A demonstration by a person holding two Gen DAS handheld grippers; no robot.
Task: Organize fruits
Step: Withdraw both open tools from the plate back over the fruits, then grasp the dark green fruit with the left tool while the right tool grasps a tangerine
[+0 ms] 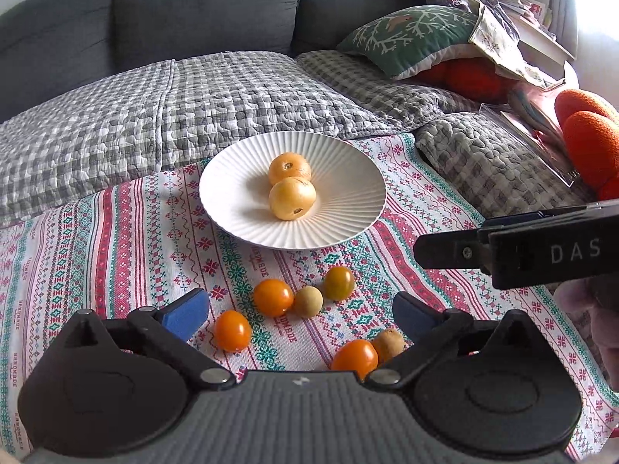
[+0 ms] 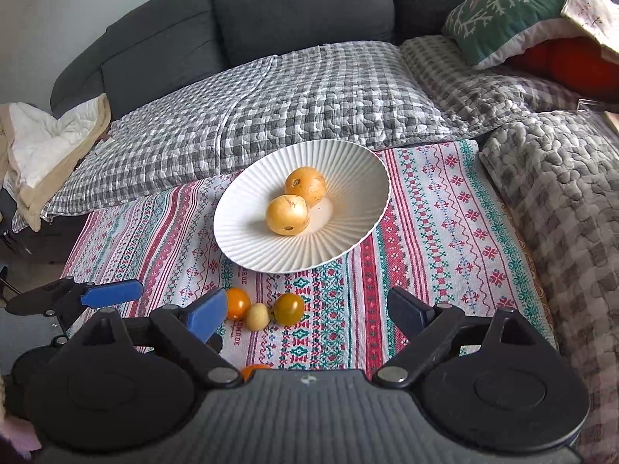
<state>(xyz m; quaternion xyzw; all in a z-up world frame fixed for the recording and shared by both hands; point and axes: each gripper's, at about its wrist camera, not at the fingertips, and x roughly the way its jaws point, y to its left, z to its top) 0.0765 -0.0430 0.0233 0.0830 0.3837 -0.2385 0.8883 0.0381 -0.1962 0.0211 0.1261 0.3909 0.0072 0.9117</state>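
Observation:
A white ribbed plate (image 1: pixel 240 208) (image 2: pixel 348 239) on the patterned cloth holds two yellow-orange round fruits (image 1: pixel 292 198) (image 2: pixel 287 214). Several small fruits lie on the cloth in front of it: orange cherry tomatoes (image 1: pixel 272 297) (image 1: pixel 232 330) (image 1: pixel 355 356), a greenish tomato (image 1: pixel 339 282) (image 2: pixel 289 308), a pale round fruit (image 1: pixel 308 301) (image 2: pixel 258 316) and a brown one (image 1: pixel 388 344). My left gripper (image 1: pixel 300 315) is open and empty above these small fruits. My right gripper (image 2: pixel 307 315) is open and empty just right of them; it shows at the right edge of the left wrist view (image 1: pixel 514 249).
The patterned cloth (image 2: pixel 445 232) lies on a checked quilt (image 2: pixel 309 96) over a grey sofa (image 1: pixel 193 11). A green cushion (image 1: pixel 410 36) and orange cushions (image 1: pixel 588 131) sit at the right. A white blanket (image 2: pixel 42 143) is at the far left.

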